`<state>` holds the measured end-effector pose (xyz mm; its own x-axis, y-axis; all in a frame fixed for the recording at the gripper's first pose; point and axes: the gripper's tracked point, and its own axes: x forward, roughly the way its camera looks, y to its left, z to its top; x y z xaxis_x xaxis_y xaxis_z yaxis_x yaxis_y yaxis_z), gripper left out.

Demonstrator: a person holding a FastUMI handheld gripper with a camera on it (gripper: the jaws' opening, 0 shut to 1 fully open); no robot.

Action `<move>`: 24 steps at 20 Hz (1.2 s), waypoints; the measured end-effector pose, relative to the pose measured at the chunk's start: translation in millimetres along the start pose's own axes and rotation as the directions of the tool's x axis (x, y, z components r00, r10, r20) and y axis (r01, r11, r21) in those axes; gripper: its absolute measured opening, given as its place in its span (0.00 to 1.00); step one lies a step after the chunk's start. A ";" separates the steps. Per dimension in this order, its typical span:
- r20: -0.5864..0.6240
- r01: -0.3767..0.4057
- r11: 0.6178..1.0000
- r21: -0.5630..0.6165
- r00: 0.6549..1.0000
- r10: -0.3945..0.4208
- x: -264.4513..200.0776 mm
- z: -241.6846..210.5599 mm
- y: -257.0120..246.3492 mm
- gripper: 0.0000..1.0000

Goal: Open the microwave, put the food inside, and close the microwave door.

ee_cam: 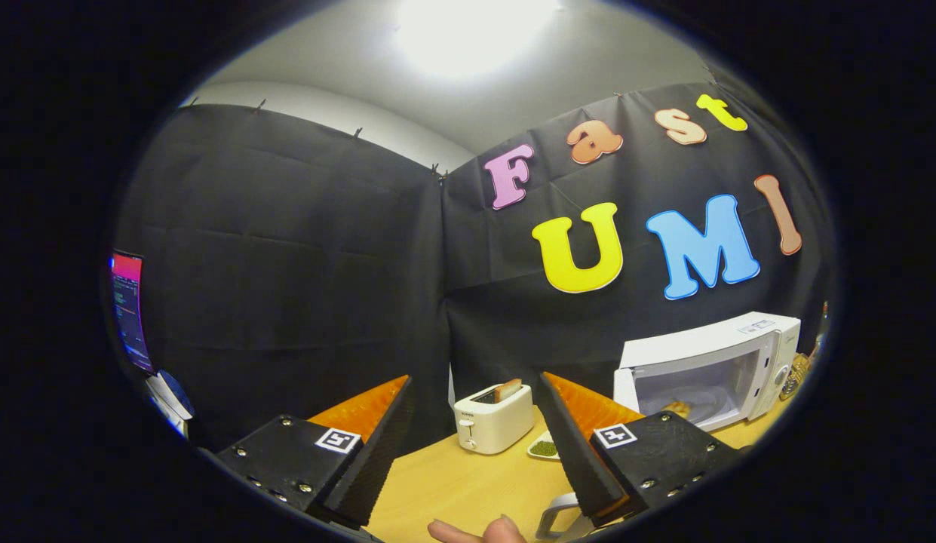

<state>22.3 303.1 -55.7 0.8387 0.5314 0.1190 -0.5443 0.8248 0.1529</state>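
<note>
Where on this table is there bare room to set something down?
Bare wood lies between the open claw's fingers, ahead of the toaster. Crowded: small dish between toaster and microwave.

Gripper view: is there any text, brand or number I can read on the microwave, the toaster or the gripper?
No text is readable.
microwave: the sticker on its top is too small to read.
toaster: the small mark on its front is too blurred to read.
gripper: a square pattern tag on each finger carries no words. The jaws are open with nothing between them.
</note>
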 end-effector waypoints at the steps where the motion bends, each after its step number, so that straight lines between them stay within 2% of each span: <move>1: -0.029 0.013 1.000 -0.013 0.999 -0.014 -1.4 -20.4 0.7 0.97; 5: -0.123 -0.012 0.998 -0.069 0.992 0.004 -13.2 -83.3 0.5 0.97; 7: -0.144 -0.043 0.994 -0.105 0.989 0.027 -19.7 -97.1 0.3 0.94; 8: -0.142 -0.047 0.992 -0.116 0.989 0.030 -21.4 -99.4 -1.8 0.87; 10: -0.144 -0.037 0.992 -0.121 0.989 0.020 -22.4 -98.4 -7.7 0.85; 11: -0.149 -0.037 0.992 -0.120 0.989 0.018 -24.1 -102.3 -11.7 0.72; 12: -0.162 -0.044 0.993 -0.111 0.987 0.026 -23.8 -105.9 -12.2 0.64; 13: -0.190 -0.073 0.993 -0.090 0.980 0.054 -24.0 -114.4 -8.5 0.47; 15: -0.241 -0.101 0.993 -0.054 0.967 0.085 -28.0 -129.1 -5.9 0.40; 16: -0.253 -0.073 0.995 -0.063 0.966 0.055 -27.5 -136.0 -13.7 0.40; 17: -0.261 -0.046 0.997 -0.057 0.965 0.029 -32.1 -139.3 -21.4 0.22; 18: -0.276 -0.049 0.998 -0.047 0.960 0.034 -30.7 -143.8 -21.8 0.04; 19: -0.290 -0.027 0.999 -0.043 0.957 0.014 -28.2 -149.5 -28.3 0.08; 20: -0.295 -0.010 0.999 -0.049 0.955 -0.005 -30.5 -150.7 -35.6 0.08; 21: -0.294 0.003 0.999 -0.048 0.956 -0.017 -30.2 -151.3 -38.0 0.02; 24: -0.269 0.031 0.998 -0.045 0.962 -0.042 -29.6 -151.1 -46.0 0.02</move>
<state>25.1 278.6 -214.4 0.8346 0.5283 -0.1561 -0.5164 0.8490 0.1121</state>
